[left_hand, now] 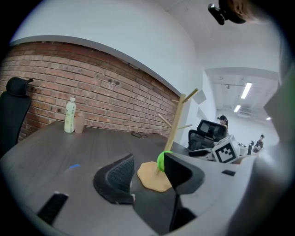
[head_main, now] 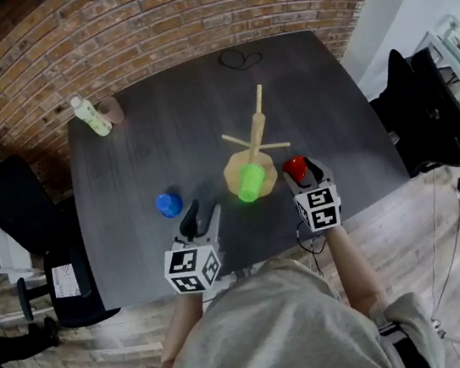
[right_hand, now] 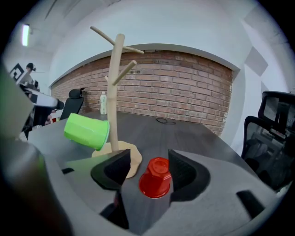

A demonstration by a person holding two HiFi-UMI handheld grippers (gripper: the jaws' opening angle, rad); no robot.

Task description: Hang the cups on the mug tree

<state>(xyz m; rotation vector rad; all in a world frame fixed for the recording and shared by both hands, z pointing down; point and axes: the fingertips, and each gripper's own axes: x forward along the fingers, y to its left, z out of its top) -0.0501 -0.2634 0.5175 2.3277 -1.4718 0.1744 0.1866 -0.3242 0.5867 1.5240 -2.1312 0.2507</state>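
Note:
The wooden mug tree (head_main: 255,136) stands mid-table on a tan base (right_hand: 129,154). A green cup (head_main: 251,182) hangs tilted on a low peg (right_hand: 87,131). A red cup (right_hand: 156,177) sits upside down on the table just right of the base (head_main: 295,166). My right gripper (right_hand: 148,159) straddles it, open, with a gap showing at the left pad. A blue cup (head_main: 169,204) rests left of the tree. Beside it, near the front edge, my left gripper (head_main: 203,215) is open with nothing between its fingers (left_hand: 148,161).
A pale green bottle (head_main: 91,116) and a pinkish cup (head_main: 111,111) stand at the table's back left corner. A black cable loop (head_main: 239,57) lies at the back. Black office chairs flank the dark table (head_main: 148,148), on the left (head_main: 9,195) and on the right (head_main: 416,108).

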